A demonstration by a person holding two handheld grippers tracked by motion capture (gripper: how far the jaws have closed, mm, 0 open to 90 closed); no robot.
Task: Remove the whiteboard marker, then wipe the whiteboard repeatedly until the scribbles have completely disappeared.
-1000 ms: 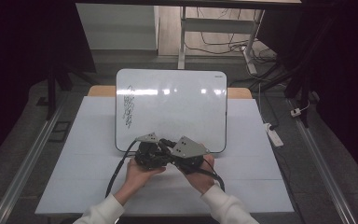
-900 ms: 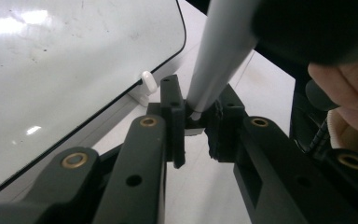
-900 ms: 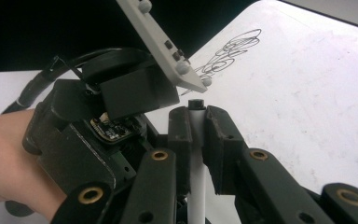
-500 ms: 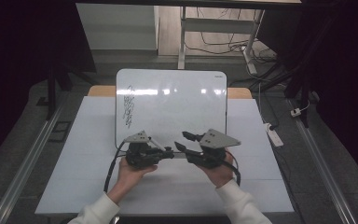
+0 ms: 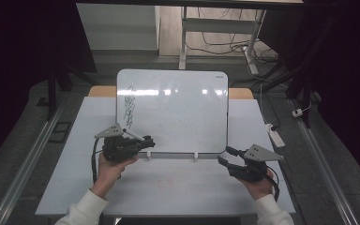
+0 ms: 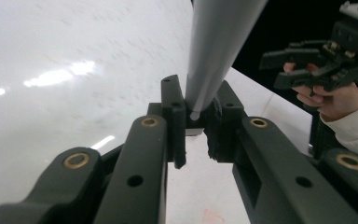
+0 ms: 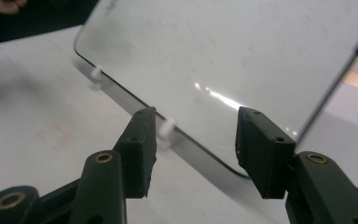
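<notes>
L gripper (image 5: 143,142) clamped on grey marker (image 6: 219,51) by whiteboard (image 5: 178,112) scribble (image 5: 129,108), R gripper (image 5: 225,157) jaws just been opening, nothing btwn them, near board's lower R corner

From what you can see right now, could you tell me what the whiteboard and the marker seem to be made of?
Whiteboard: glossy white coated panel, judging by the light reflections; dark thin rim. Marker: smooth matte grey barrel, probably plastic, clamped in the left gripper.

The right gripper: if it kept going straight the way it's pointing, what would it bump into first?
Most likely the whiteboard: the right gripper, jaws open and empty, aims at its lower edge near a small white clip. How far off is unclear.
</notes>
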